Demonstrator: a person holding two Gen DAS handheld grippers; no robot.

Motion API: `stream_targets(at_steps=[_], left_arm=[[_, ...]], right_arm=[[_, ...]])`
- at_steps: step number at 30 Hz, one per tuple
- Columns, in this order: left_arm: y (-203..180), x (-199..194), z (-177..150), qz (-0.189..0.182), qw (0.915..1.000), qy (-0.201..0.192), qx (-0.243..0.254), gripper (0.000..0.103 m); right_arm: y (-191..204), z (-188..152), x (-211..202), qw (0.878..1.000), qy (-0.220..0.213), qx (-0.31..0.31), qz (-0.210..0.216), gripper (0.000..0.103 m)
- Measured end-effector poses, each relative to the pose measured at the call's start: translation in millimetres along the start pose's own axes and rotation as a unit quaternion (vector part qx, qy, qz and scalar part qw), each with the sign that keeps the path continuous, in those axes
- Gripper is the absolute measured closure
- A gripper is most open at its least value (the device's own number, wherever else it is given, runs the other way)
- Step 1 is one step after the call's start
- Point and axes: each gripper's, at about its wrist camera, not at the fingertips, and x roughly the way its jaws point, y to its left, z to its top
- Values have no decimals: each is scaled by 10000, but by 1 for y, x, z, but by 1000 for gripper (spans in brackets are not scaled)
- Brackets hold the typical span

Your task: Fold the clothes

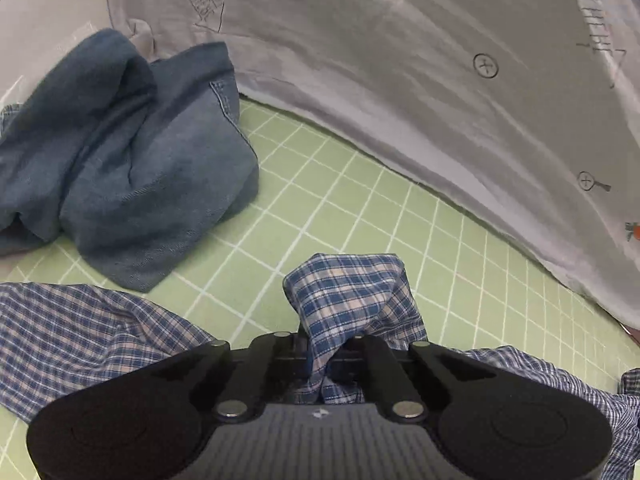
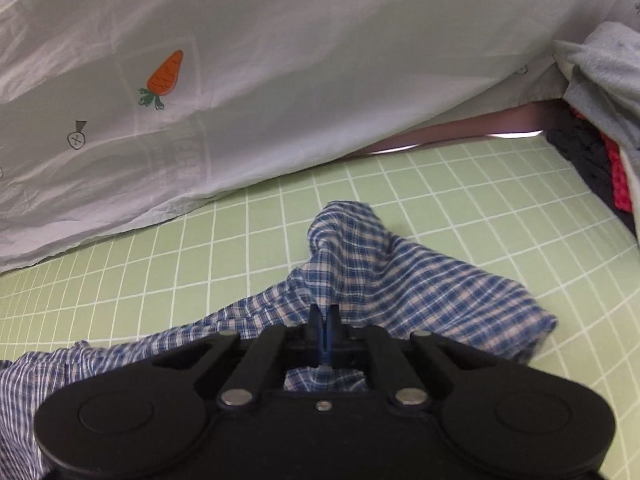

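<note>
A blue-and-white plaid garment (image 1: 352, 296) lies on the green grid mat (image 1: 360, 200). In the left wrist view my left gripper (image 1: 332, 356) is shut on a bunched corner of it, which sticks up past the fingers. The rest of the plaid cloth spreads to the left and right behind the gripper. In the right wrist view my right gripper (image 2: 324, 320) is shut on another fold of the plaid garment (image 2: 400, 280), its blue-padded fingers pressed together with cloth peaking just beyond them. The fabric trails left and right over the mat (image 2: 200, 248).
A crumpled blue denim garment (image 1: 132, 160) sits at the left. A white sheet printed with a carrot (image 2: 164, 74) and button marks hangs along the far side of the mat (image 1: 440, 80). A pile of grey, dark and red clothes (image 2: 600, 120) lies at the far right.
</note>
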Motion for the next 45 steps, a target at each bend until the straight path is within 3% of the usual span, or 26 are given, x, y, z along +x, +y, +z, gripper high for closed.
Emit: stream_targets(at_steps=[6, 9, 13, 16, 18, 20, 22, 24, 26, 31, 36, 45], left_arm=[[18, -76, -49, -106, 9999, -97, 44, 97], [35, -95, -90, 51, 9999, 158, -34, 97], [61, -91, -139, 398, 9952, 856, -277, 92], [67, -106, -146, 449, 9959, 736, -259, 84], [62, -120, -140, 450, 9980, 423, -120, 71], [54, -133, -133, 468, 9988, 91, 59, 55], [47, -139, -125, 443, 9989, -122, 135, 42], [39, -142, -118, 390, 9986, -298, 190, 41], [32, -145, -110, 338, 9981, -451, 249, 37], [15, -121, -101, 193, 9987, -214, 429, 35], [2, -90, -106, 39, 9979, 205, 613, 35], [-23, -54, -111, -217, 9941, 699, 804, 34]], right_arm=[[-34, -52, -95, 9992, -173, 343, -67, 101], [-49, -96, -119, 9983, 162, 527, -192, 101], [-65, -152, -125, 9945, 772, 624, -342, 101], [-72, -172, -123, 9904, 1080, 795, -327, 98], [-70, -169, -129, 9918, 963, 780, -321, 89], [-66, -161, -138, 9944, 732, 679, -333, 63], [-57, -147, -145, 9969, 444, 546, -339, 60], [-48, -134, -152, 9985, 138, 425, -316, 58], [-39, -122, -158, 9990, -178, 311, -276, 48], [-11, -94, -166, 9972, -744, -13, -93, 31], [16, -75, -153, 9967, -679, -388, 213, 30], [48, -77, -106, 9962, -11, -730, 466, 29]])
